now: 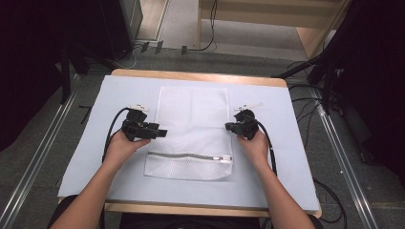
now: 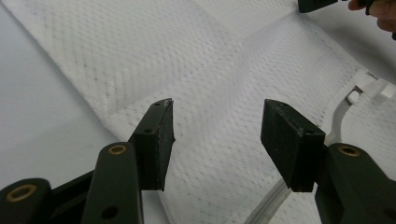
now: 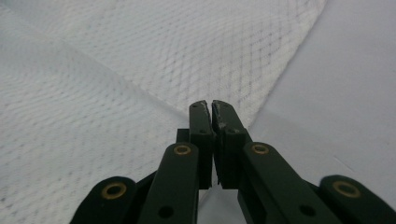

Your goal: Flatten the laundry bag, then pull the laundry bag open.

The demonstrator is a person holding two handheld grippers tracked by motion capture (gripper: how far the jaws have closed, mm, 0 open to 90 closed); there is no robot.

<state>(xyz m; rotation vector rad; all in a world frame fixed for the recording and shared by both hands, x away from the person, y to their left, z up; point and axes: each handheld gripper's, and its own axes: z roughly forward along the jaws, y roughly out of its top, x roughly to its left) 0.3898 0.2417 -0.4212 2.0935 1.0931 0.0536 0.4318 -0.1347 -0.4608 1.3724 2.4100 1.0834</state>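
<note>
Near edge, high view: two forearms enter from 6 o'clock, each hand holding a black two-jaw tool over a pale blue mat (image 1: 286,157) on a wooden table (image 1: 200,76).

Left gripper (image 1: 161,133), at 9 o'clock of the white mesh laundry bag (image 1: 191,119): its tip reaches over the bag's left edge. In the left gripper view the left gripper (image 2: 217,135) has its jaws standing wide apart with nothing between them; the pads (image 2: 166,140) are bare. Mesh bag (image 2: 224,70) lies beneath and beyond the gap. Whether the jaws touch the fabric cannot be told.

Right gripper (image 1: 229,127), at 3 o'clock of the bag: its tip meets the bag's right edge. In the right gripper view the right gripper (image 3: 211,106) has its jaws pressed together, pad to pad, with only a hairline seam between them. The tips sit at the bag's edge, where the mesh (image 3: 140,60) gives way to the mat (image 3: 345,93). Whether any fabric is pinched in the seam cannot be told.

Bag: lies flat at the centre of the mat, long axis running 6 to 12 o'clock. A grey zipper (image 1: 188,156) runs across near its 6 o'clock end, with the slider (image 1: 224,159) toward the 3 o'clock side.

Differences between views: the high view gives the bag's full outline and the zipper's line. The left gripper view adds the weave, a fold crease, the zipper tape with its white pull (image 2: 353,97) at 3 o'clock, and the other gripper's tip (image 2: 317,4) with fingers (image 2: 380,9) at 1 o'clock. The right gripper view adds a crease running across the mesh.

Far edge: grey floor, cables (image 1: 305,102) and a metal rail (image 1: 344,157) at 3 o'clock.
</note>
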